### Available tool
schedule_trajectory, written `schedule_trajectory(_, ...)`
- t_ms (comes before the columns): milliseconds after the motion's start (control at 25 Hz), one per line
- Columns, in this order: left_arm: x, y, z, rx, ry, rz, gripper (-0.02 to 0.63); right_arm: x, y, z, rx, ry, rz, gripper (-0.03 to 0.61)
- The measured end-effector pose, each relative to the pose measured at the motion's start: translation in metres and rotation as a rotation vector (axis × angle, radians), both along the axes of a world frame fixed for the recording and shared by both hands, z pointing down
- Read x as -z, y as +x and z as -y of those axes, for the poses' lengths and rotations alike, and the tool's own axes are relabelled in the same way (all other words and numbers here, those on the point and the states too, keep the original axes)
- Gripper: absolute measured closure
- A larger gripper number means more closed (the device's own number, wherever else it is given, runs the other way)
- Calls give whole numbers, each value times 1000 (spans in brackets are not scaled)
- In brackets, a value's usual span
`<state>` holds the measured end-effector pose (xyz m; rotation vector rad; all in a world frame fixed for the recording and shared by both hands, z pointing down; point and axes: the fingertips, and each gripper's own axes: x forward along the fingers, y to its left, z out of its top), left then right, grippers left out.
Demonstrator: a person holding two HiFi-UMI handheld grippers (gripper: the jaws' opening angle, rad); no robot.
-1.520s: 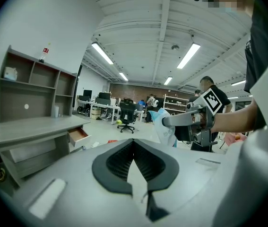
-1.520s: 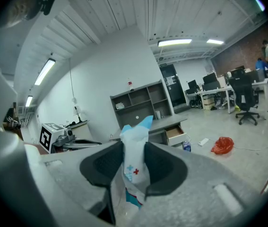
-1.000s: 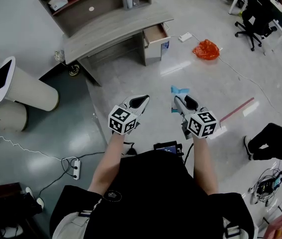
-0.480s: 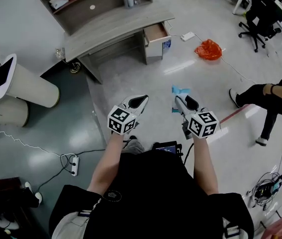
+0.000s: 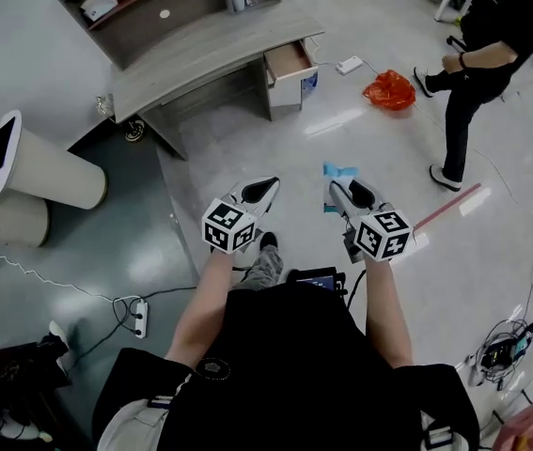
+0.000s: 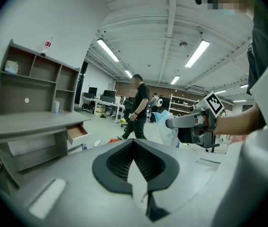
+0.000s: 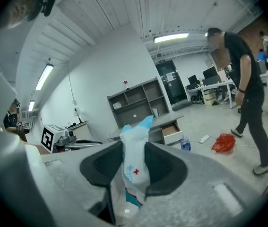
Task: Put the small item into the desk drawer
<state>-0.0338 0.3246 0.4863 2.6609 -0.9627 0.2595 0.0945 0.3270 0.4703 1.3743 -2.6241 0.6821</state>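
My right gripper point(image 5: 341, 188) is shut on a small white and blue packet point(image 7: 134, 167) with a red cross; its blue end point(image 5: 339, 171) sticks out past the jaws in the head view. My left gripper point(image 5: 264, 190) is shut with nothing between its jaws, held level beside the right one. The grey desk point(image 5: 211, 56) stands across the floor ahead, and its drawer point(image 5: 288, 62) at the right end is pulled open. The same drawer point(image 7: 171, 129) shows in the right gripper view beyond the packet, and the drawer point(image 6: 76, 132) again in the left gripper view.
A person in black point(image 5: 478, 40) walks at the right beyond the desk, near an orange bag point(image 5: 388, 92) and a white power strip point(image 5: 349, 66). A shelf unit point(image 5: 167, 3) tops the desk. A white round stand point(image 5: 45, 172) is at left. Cables point(image 5: 139, 316) lie on the floor.
The person in black has walked from the right edge up toward the desk side. Both grippers hold the same pose, and the desk sits slightly lower and left in view.
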Motion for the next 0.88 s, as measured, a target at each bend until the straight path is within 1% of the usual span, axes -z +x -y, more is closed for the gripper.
schedule_trajectory(400, -2, -1, 59, -43, 3, -8, 621, 1, -2, 50, -45, -4, -16, 431)
schedule_trajectory(880, 2, -21, 141, -79, -1, -33, 621, 1, -26, 123, -85, -7, -26, 431)
